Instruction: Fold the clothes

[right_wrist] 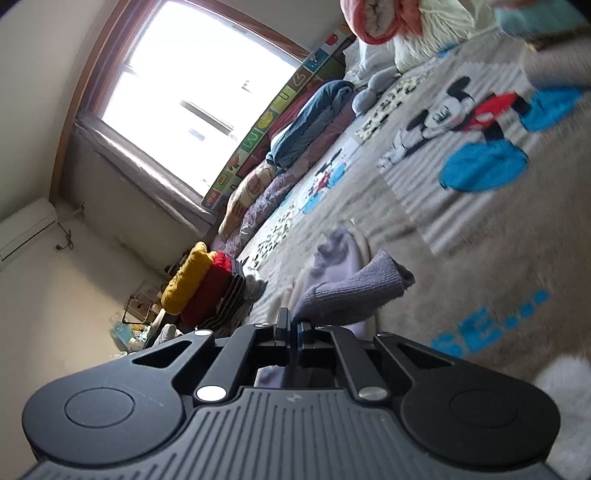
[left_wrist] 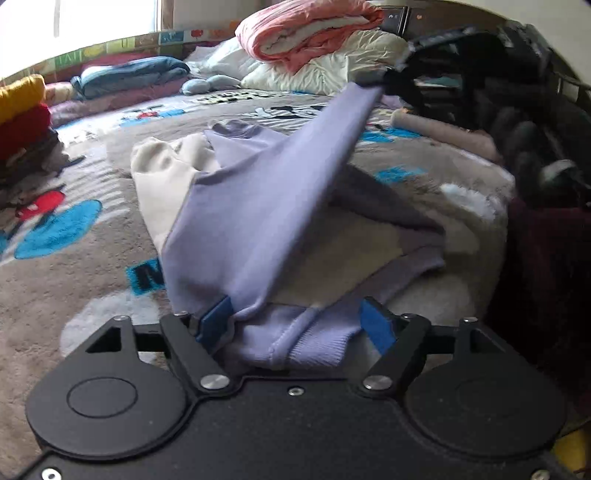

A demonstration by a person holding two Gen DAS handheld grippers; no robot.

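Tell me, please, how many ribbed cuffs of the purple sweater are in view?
2: one cuff lies between the open left tongs; the other cuff is pinched in the right tongs. The cream parts may hide more.

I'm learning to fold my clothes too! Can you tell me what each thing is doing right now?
Purple and cream sweatshirt: partly lifted off the bed, one part stretched taut between the grippers.
Left gripper: open, ribbed hem bunched between its fingers.
Right gripper: shut on the sweatshirt's ribbed cuff.
Cartoon blanket: spread flat on the bed.
Pink quilt: folded, resting on white bedding.
Yellow and red clothes: folded, stacked.
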